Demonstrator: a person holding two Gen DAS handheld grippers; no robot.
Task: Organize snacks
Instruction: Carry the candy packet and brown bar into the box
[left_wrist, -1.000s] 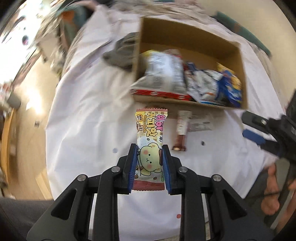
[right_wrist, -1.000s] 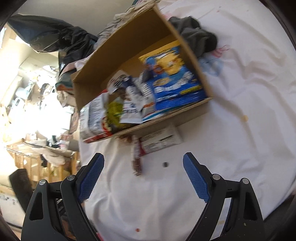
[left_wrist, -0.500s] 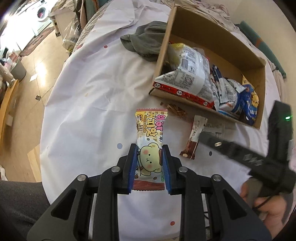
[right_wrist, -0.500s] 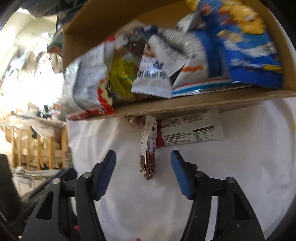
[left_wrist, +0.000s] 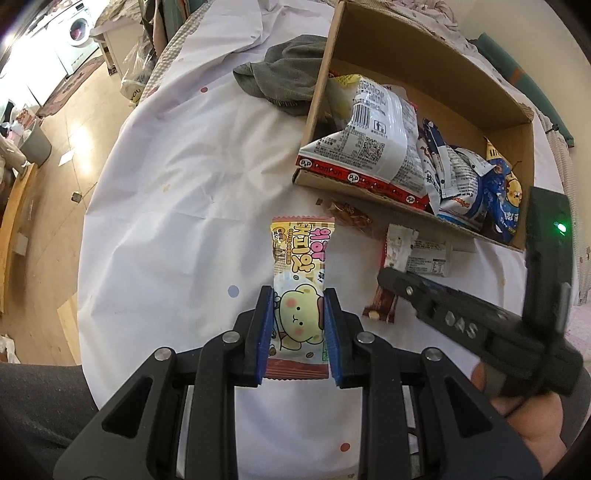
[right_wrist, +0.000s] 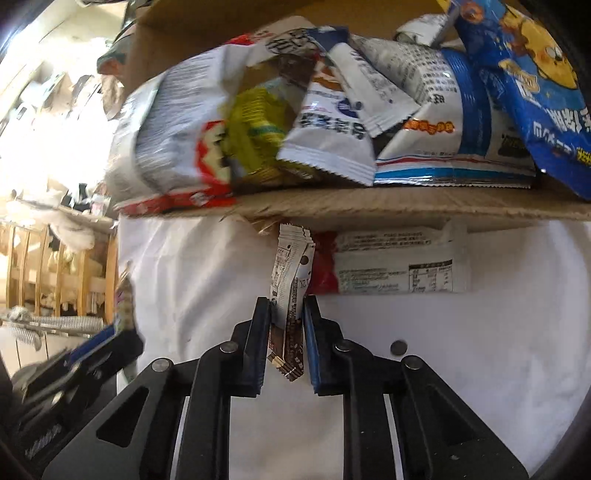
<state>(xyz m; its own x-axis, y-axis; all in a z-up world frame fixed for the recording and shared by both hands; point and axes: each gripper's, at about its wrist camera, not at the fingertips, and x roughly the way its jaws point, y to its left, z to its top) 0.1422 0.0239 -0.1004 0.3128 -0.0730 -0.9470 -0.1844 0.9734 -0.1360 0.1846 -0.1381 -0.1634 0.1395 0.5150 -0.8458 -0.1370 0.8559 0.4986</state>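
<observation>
The left gripper (left_wrist: 298, 325) is clamped on a bear wafer pack (left_wrist: 300, 295), blue pads pressed to both long sides of its near half, the rest sticking out toward the far side over the table. The right gripper (right_wrist: 287, 332) has its pads squeezed onto a thin chocolate bar (right_wrist: 290, 302) by its near end, with the bar's far end reaching the cardboard box (right_wrist: 369, 208). Just to the right of the bar lies a white snack packet (right_wrist: 395, 267), back side up with a nutrition table, tucked against the box's near wall. The box is stuffed with bags: a white one with a red "PonPon" strip (left_wrist: 369, 147) on the left, and a blue one with a yellow cartoon character (right_wrist: 535, 92) on the right. Everything sits on a white sheet with coloured dots (left_wrist: 177, 184). A grey cloth (left_wrist: 284, 79) is bunched by the box's far left corner. Way off to the far left there's a wood floor and a washing machine (left_wrist: 75, 33). The wafer's pink lettering is Korean.
</observation>
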